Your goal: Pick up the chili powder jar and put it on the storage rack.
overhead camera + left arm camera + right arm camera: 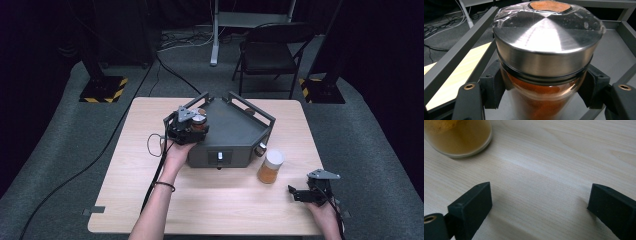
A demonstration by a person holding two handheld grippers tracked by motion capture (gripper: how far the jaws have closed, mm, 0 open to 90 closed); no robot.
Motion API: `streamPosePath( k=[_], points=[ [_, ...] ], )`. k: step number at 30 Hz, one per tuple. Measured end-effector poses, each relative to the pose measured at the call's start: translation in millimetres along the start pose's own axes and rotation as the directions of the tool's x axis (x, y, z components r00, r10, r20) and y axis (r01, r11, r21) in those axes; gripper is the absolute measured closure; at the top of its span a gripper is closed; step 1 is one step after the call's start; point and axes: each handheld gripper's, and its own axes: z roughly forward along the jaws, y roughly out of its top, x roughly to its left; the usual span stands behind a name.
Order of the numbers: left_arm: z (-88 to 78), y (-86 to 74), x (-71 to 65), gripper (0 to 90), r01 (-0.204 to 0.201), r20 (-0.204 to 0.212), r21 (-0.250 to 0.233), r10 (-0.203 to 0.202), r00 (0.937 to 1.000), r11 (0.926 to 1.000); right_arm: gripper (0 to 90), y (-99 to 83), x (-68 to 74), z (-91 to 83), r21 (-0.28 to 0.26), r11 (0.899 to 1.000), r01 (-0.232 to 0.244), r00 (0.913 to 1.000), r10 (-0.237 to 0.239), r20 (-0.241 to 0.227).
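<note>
Jar (544,75) beside rack rail (461,47)

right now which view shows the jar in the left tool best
The left gripper view: the jar is seen close up, steel lid and orange powder clear, the left tool clamped on its glass. The high view shows it small, half hidden by that tool, on the grey rack. The right gripper view shows another jar instead.

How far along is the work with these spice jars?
Done: small jars already sit on the grey rack. In hand: the left gripper is clamped on a metal-lidded jar of orange powder over the rack. Left: a white-lidded jar waits on the table near the open right gripper.
</note>
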Motion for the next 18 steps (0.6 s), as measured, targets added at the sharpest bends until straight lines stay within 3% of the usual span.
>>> streamPosePath(
  k=[5, 9, 12, 16, 18],
  points=[
    [-4.0, -1.6, 1.4, 28.6, 0.003, 0.005, -0.012, -0.003, 1.0, 0.9999, 4.1, 0.0, 0.0, 0.0, 0.0, 1.0, 0.0, 1.0, 0.0, 0.0],
    [-9.5, -2.4, 0.8, 20.9, 0.005, 0.002, -0.03, -0.005, 1.0, 0.9996, 4.1, 0.1, -0.1, 0.1, 0.0, 1.0, 0.001, 1.0, -0.001, -0.001],
    [-11.6, -1.7, -1.3, 10.2, 0.018, -0.018, -0.028, -0.019, 0.9997, 0.9994, 4.1, 0.1, -0.1, 0.1, 0.0, 1.0, 0.001, 1.0, -0.001, -0.001],
    [-14.6, -3.5, -2.9, 3.9, 0.018, -0.035, -0.035, -0.019, 0.9992, 0.9992, 4.1, 0.1, -0.2, 0.1, 0.0, 1.0, 0.001, 1.0, -0.001, -0.001],
    [-16.2, -3.8, -0.8, 3.4, 0.014, -0.024, -0.033, -0.015, 0.9996, 0.9993, 4.1, 0.1, -0.1, 0.1, 0.0, 1.0, 0.0, 1.0, 0.0, -0.001]
  ],
)
